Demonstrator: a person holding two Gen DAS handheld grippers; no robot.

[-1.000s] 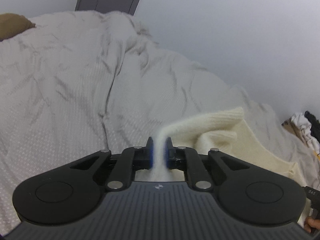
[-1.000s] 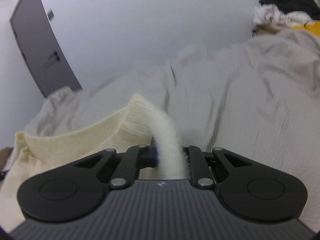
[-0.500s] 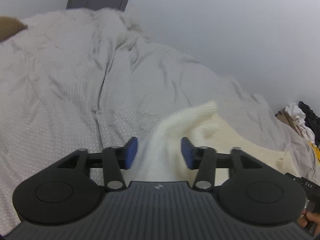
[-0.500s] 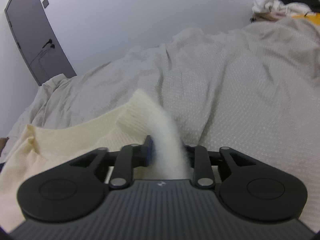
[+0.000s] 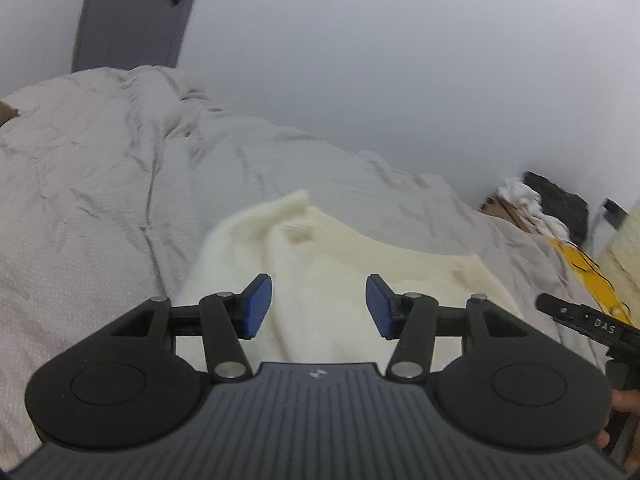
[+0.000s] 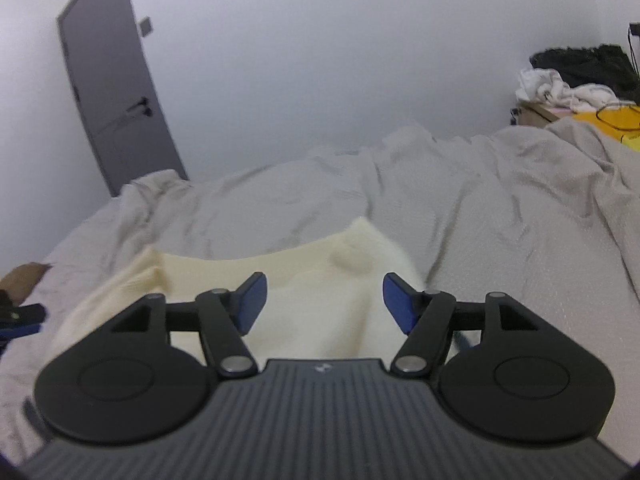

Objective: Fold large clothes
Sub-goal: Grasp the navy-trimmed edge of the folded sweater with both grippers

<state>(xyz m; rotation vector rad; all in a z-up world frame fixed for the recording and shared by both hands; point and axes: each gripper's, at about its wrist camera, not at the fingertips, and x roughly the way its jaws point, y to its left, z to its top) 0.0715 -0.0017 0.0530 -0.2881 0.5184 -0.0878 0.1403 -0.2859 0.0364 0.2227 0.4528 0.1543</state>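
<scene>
Two grippers hover above a cream knitted sweater (image 5: pixel 320 264) that lies spread on a wrinkled grey bedspread (image 5: pixel 100 200). The left gripper (image 5: pixel 319 306) has its blue pads (image 5: pixel 256 306) standing well apart; its jaws have just been opening, and nothing is pinched between them, the sweater simply lying below and beyond. The right gripper (image 6: pixel 323 303) looks the same: blue pads (image 6: pixel 251 302) spread wide, jaws having just opened further, the knit visible through the gap but not pressed by either pad. In the right wrist view the sweater (image 6: pixel 320 272) shows one folded corner peaking towards the far side of the bedspread (image 6: pixel 500 220), with a flatter panel running off to the left.

At the right edge of the left wrist view, part of the other black gripper shows, with fingers (image 5: pixel 624 404) of a hand below it. A grey door (image 6: pixel 116 100) stands in the pale wall behind the bed. A heap of dark and white clothes (image 6: pixel 576 76) sits past the bed's far corner, beside something yellow (image 6: pixel 616 120).
</scene>
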